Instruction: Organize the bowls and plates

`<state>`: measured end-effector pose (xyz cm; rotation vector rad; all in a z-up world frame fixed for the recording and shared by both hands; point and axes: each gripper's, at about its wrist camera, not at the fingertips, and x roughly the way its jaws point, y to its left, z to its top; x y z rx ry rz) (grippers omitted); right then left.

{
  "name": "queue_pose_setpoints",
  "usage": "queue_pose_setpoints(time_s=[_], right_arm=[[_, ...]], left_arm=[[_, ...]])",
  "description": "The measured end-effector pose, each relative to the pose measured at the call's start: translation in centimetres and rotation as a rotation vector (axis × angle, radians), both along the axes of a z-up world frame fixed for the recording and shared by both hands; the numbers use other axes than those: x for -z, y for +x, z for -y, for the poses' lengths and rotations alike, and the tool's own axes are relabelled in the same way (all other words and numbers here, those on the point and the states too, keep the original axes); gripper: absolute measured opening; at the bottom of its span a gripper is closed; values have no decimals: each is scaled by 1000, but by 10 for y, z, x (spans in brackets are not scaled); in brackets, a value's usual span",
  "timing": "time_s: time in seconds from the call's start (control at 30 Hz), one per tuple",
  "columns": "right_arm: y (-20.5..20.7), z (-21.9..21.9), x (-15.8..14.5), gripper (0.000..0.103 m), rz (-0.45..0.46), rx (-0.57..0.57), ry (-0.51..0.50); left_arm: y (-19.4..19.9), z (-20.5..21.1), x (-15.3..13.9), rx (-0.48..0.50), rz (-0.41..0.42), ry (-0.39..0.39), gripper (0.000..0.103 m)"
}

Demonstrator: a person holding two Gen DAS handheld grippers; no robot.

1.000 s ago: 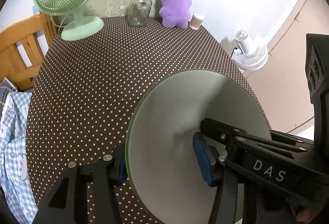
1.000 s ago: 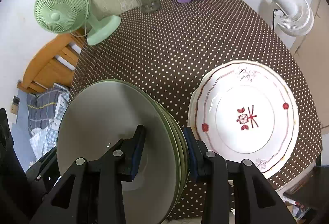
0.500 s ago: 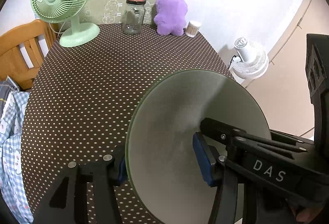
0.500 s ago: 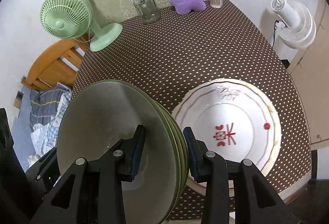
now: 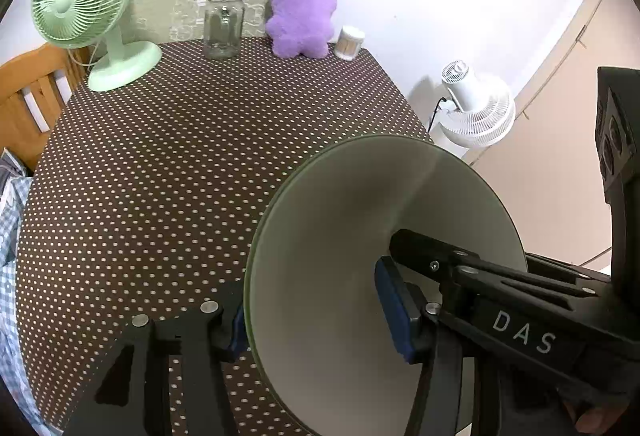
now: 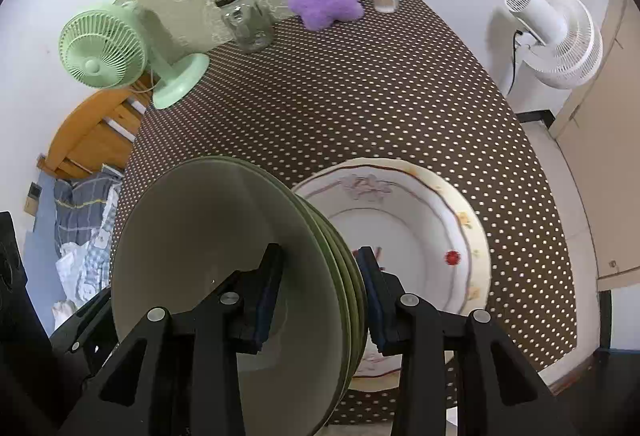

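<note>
A stack of pale green plates [image 6: 224,248] is held on edge above the near side of the table; its top face shows in the left wrist view [image 5: 360,236]. My right gripper [image 6: 320,296] is shut on the stack's rim. My left gripper [image 5: 312,316] is shut on the same stack from the other side. The right gripper's body [image 5: 520,316] shows in the left wrist view. A white plate with red flowers [image 6: 420,236] lies flat on the dotted brown tablecloth [image 6: 360,96], just right of the stack.
At the table's far edge stand a green desk fan [image 5: 84,4], a glass jar [image 5: 222,24], a purple plush toy [image 5: 302,12] and a small container of cotton swabs [image 5: 350,42]. A wooden chair [image 5: 28,96] is left; a white floor fan [image 5: 476,108] is right.
Both grippers, with the green stack between them, have risen and pulled back toward the near table edge. The flowered plate now sits closer under the stack.
</note>
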<state>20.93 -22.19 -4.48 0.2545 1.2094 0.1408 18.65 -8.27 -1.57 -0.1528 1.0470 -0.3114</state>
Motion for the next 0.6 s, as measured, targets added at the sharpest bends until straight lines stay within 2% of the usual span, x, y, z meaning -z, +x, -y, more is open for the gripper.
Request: queue_pose_setpoints(time_s=[0.6], right_arm=[[33,40,35,41,-96,-70,-18]], left_arm=[[25,39,39,-77,-103,-25,55]])
